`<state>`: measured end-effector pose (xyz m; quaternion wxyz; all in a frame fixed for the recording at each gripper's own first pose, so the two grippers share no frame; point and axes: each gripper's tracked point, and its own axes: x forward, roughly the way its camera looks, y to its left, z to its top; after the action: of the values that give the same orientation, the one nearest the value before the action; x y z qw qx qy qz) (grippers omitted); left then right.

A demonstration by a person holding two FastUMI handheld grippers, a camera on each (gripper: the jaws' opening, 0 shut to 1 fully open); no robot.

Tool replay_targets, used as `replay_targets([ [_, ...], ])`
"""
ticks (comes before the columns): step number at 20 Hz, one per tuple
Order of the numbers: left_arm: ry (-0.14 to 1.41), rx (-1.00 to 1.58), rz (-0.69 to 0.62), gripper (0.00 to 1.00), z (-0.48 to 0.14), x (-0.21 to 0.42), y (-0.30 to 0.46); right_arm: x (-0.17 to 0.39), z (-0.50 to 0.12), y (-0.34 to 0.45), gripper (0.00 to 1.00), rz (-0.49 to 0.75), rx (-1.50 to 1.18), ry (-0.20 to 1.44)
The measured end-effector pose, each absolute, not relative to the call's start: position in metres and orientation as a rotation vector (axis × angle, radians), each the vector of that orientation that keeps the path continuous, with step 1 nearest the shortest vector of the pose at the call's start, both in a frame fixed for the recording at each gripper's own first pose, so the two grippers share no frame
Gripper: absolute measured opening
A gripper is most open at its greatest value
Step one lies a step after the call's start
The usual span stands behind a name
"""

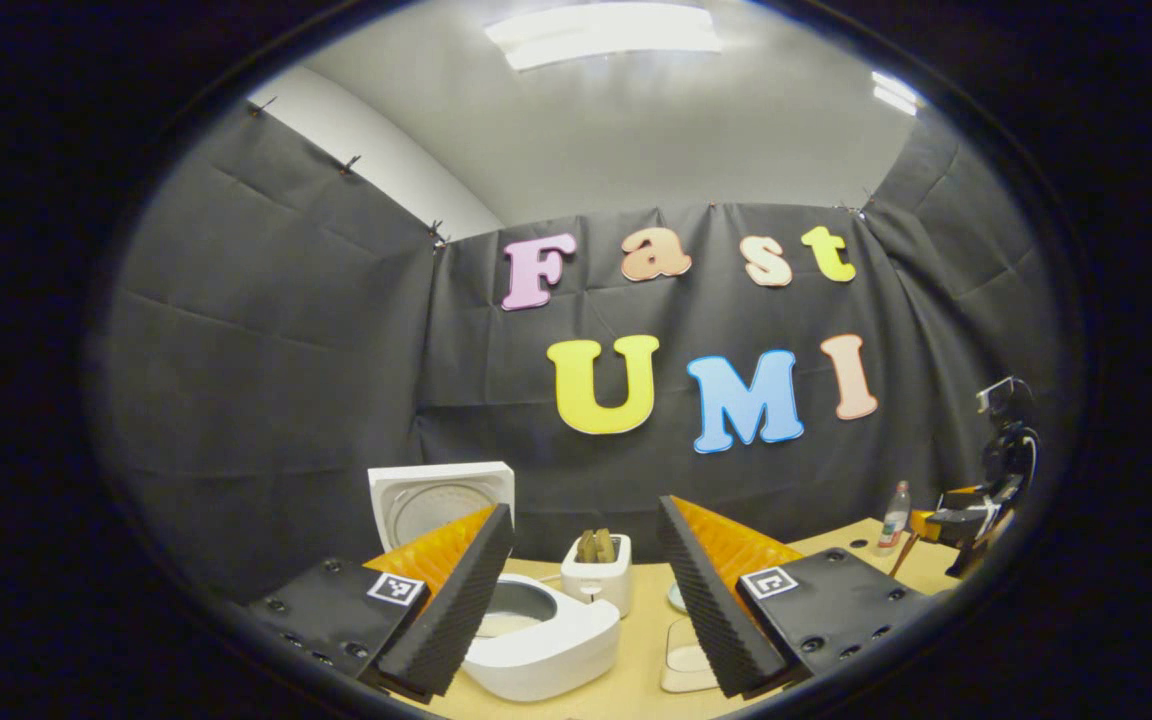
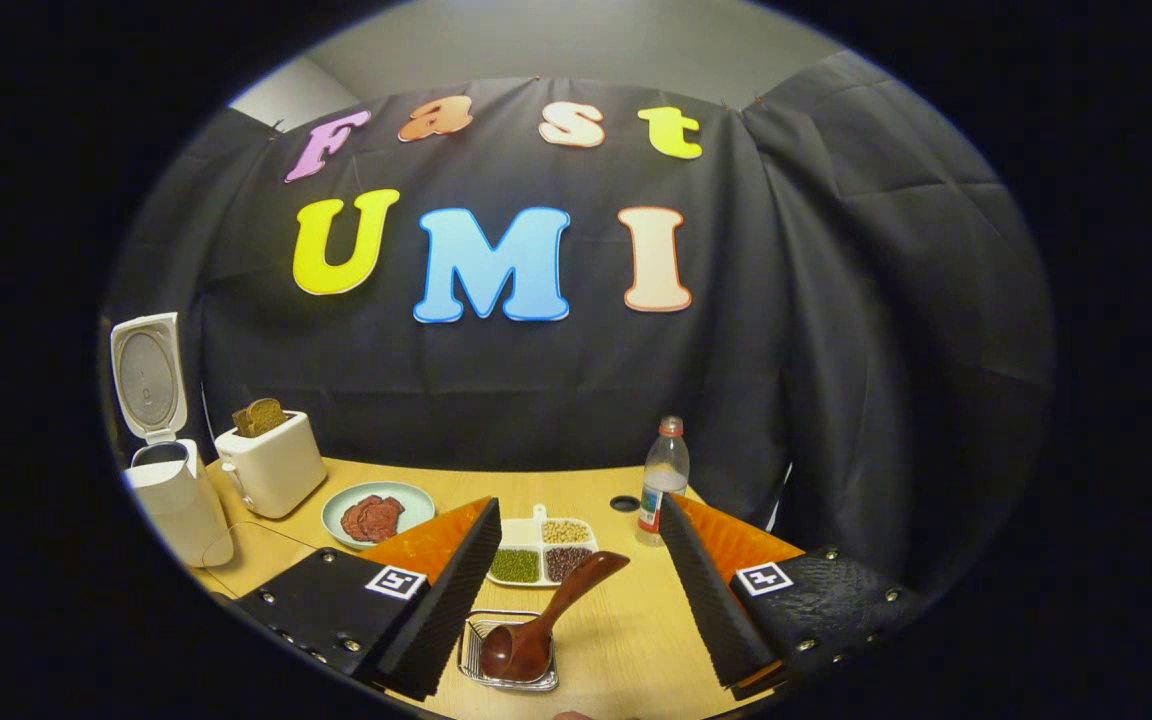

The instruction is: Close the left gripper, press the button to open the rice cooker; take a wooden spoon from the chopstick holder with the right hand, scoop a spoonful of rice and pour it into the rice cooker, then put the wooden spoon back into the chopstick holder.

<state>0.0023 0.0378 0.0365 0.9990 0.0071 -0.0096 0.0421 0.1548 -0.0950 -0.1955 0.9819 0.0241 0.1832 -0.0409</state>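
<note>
The white rice cooker (image 1: 546, 645) stands with its lid (image 1: 441, 500) up, just beyond my left gripper (image 1: 586, 510), which is open and holds nothing. In the right gripper view the same cooker (image 2: 171, 490) is at the far left of the table. A dark wooden spoon (image 2: 546, 620) rests with its bowl in a small metal wire holder (image 2: 508, 650), handle slanting up to the right. My right gripper (image 2: 581, 505) is open over it, and neither finger touches the spoon. A divided white tray (image 2: 541, 550) of beans and grains lies just beyond the spoon.
A white toaster (image 2: 271, 465) with bread stands beside the cooker. Next to it is a pale plate (image 2: 376, 512) with reddish-brown food. A plastic bottle (image 2: 664, 475) stands at the back right near a hole in the tabletop (image 2: 624, 503). The other gripper (image 1: 976, 515) shows far right.
</note>
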Motion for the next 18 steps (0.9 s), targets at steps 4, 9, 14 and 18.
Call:
replay_targets([
  [4,0.000,0.032,0.113,0.95,0.035,-0.007,0.043,0.158,-0.244,-0.094,0.97,-0.086,0.171,0.496],
  [9,0.028,0.047,0.147,0.99,0.028,-0.014,0.051,0.163,-0.282,-0.087,0.82,-0.088,0.294,0.604],
  [14,0.044,0.037,0.169,0.95,0.021,-0.020,0.059,0.166,-0.298,-0.075,0.33,-0.066,0.403,0.699],
  [18,0.044,0.015,0.176,0.99,0.020,-0.022,0.068,0.164,-0.294,-0.064,0.13,-0.036,0.429,0.704],
])
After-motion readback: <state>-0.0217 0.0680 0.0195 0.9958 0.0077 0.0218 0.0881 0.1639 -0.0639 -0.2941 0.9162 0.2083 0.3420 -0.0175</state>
